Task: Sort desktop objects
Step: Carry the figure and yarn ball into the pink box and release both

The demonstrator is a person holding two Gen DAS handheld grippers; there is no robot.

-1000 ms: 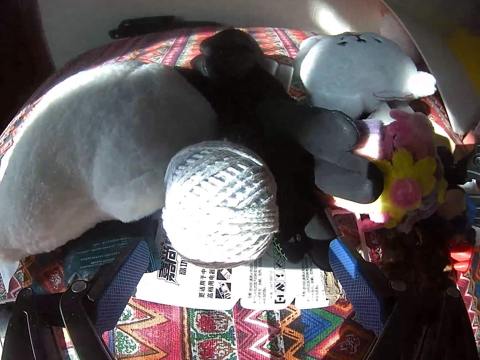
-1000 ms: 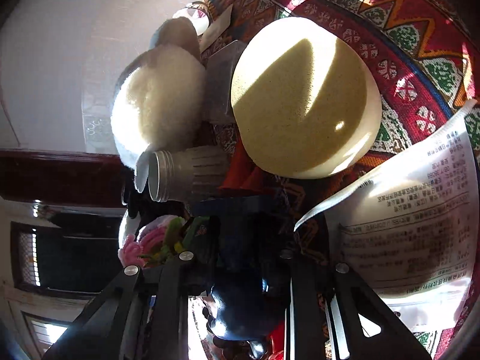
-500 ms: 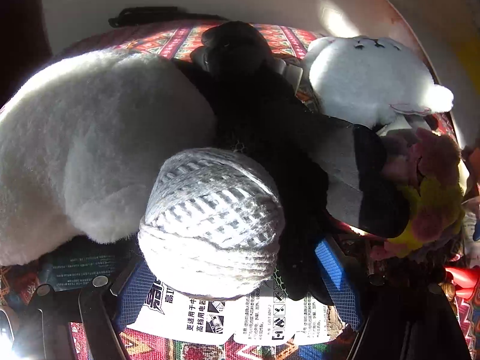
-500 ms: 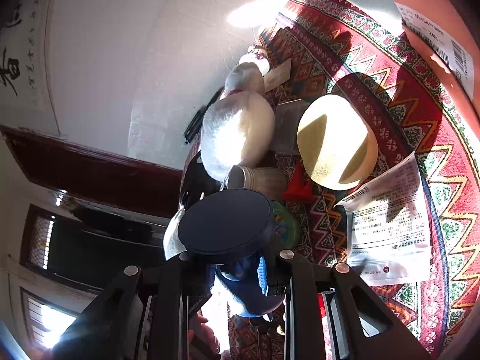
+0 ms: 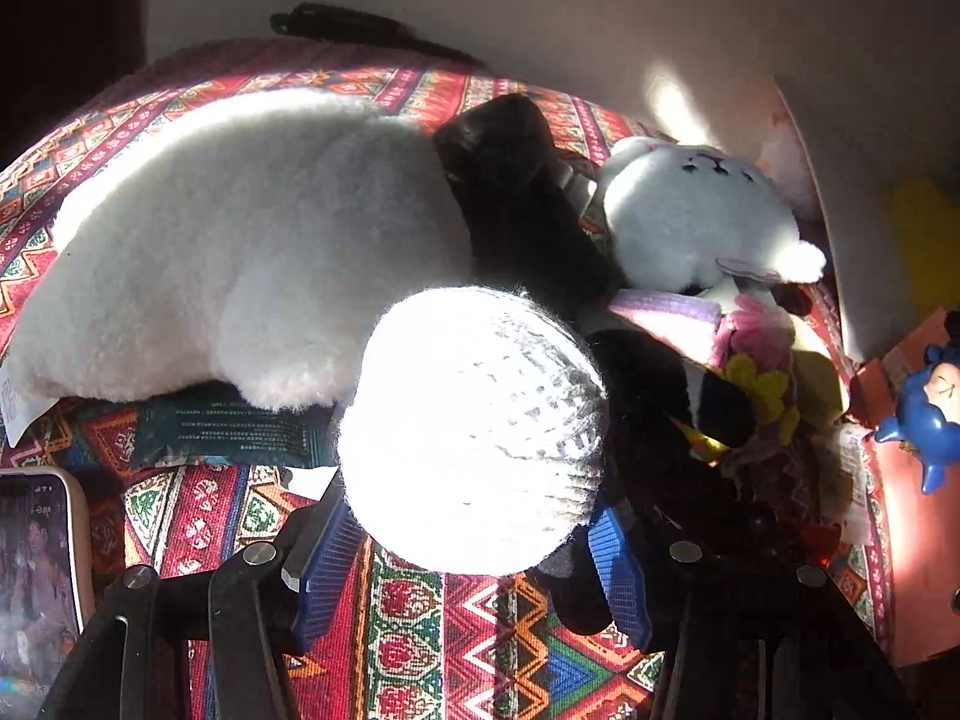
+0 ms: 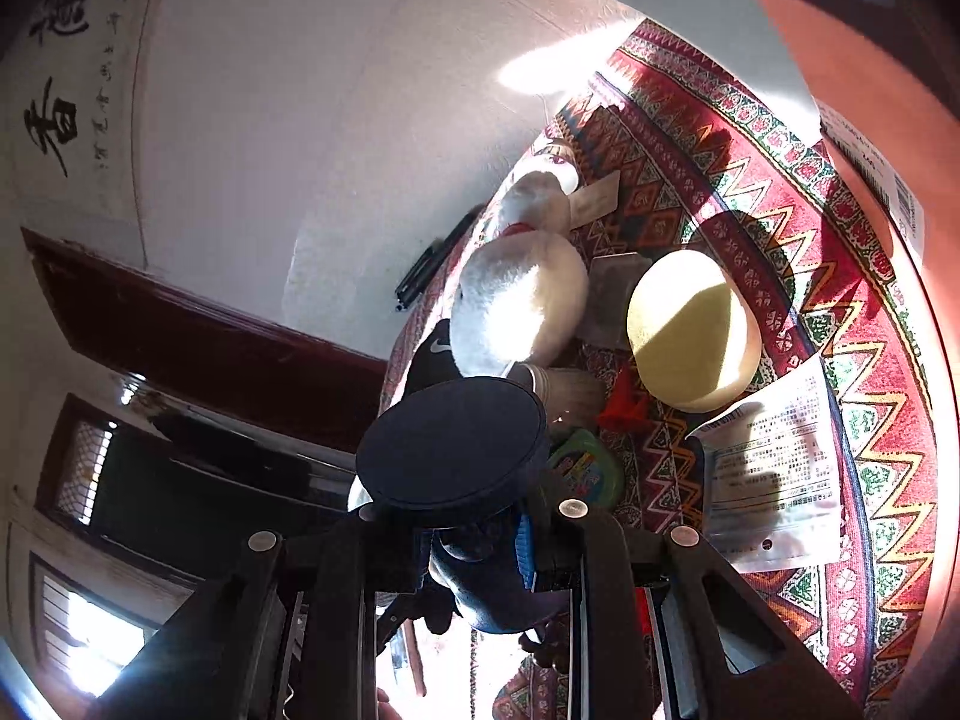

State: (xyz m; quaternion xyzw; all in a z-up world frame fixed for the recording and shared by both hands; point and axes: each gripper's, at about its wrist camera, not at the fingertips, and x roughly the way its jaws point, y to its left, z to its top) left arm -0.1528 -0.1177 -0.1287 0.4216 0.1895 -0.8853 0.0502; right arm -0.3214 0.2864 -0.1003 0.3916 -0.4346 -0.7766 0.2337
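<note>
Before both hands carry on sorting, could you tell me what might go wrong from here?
1. The ball of twine is round, and the left gripper pinches only its lower part; it may roll out.
2. The black plush toy touches the ball and may drag along.

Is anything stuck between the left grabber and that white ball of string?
No. The left gripper already has the string ball between its blue pads, with nothing in between. The white plush and black toy sit close behind the ball.
</note>
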